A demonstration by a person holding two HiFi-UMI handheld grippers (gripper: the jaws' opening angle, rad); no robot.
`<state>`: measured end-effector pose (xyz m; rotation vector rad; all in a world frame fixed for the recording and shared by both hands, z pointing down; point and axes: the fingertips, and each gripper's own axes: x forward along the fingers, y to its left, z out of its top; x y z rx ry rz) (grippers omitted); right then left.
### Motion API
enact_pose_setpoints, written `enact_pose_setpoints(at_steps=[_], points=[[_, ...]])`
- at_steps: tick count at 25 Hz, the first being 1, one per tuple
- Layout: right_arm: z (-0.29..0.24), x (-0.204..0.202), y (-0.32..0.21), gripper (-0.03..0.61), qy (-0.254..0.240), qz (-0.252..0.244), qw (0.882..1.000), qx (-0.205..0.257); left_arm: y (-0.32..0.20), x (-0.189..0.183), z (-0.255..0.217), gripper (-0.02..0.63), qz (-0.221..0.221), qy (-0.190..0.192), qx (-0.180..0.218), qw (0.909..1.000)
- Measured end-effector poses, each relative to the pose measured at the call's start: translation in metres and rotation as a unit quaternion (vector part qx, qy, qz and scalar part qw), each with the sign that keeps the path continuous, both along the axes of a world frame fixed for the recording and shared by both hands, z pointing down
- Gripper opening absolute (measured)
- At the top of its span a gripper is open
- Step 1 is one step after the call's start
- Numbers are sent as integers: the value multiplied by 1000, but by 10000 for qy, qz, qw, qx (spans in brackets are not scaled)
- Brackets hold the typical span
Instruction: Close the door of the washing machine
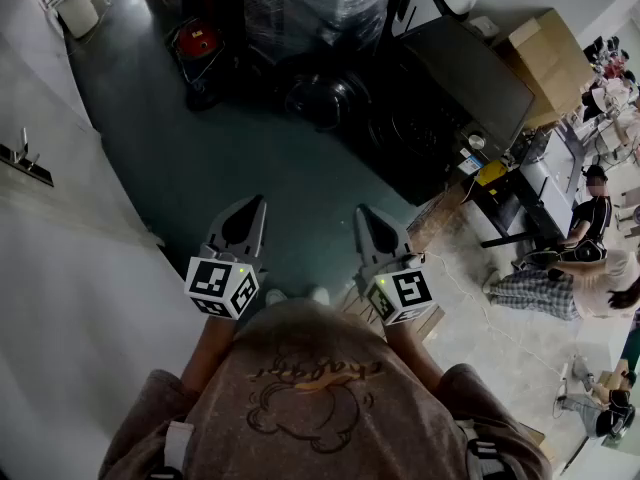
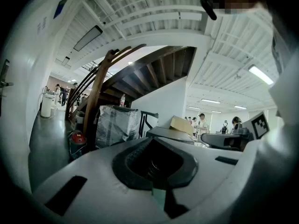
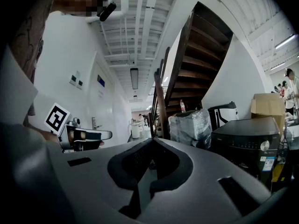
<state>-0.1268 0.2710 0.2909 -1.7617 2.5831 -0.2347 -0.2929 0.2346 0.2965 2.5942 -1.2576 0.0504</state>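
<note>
The black washing machine (image 1: 462,86) stands ahead and to the right, on the far side of the dark floor; its front (image 1: 415,133) faces my way. A dark round shape (image 1: 322,98) sits left of it, low down; I cannot tell whether this is its door. In the right gripper view the machine (image 3: 247,141) shows its control panel at the right. My left gripper (image 1: 257,201) and right gripper (image 1: 363,212) are held side by side in front of my chest, both shut and empty, well short of the machine. From their own cameras the left gripper (image 2: 153,140) and the right gripper (image 3: 152,142) show jaws closed together.
A plastic-wrapped bundle (image 2: 117,125) and a red canister (image 2: 78,137) stand under a wooden staircase (image 3: 196,64). Cardboard boxes (image 1: 548,60) sit behind the machine. People (image 1: 590,218) sit among clutter at the right. A white wall with a door handle (image 1: 22,156) runs along the left.
</note>
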Motion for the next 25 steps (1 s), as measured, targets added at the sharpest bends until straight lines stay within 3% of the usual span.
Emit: enact_pose_setpoints(at_steps=[7, 25], points=[[-3, -5, 1, -6, -166, 4, 9999, 36, 0, -11, -2, 0, -30, -59, 21, 10000], [24, -33, 19, -6, 31, 429, 9990, -156, -5, -43, 21, 0, 205, 51, -71, 9998]])
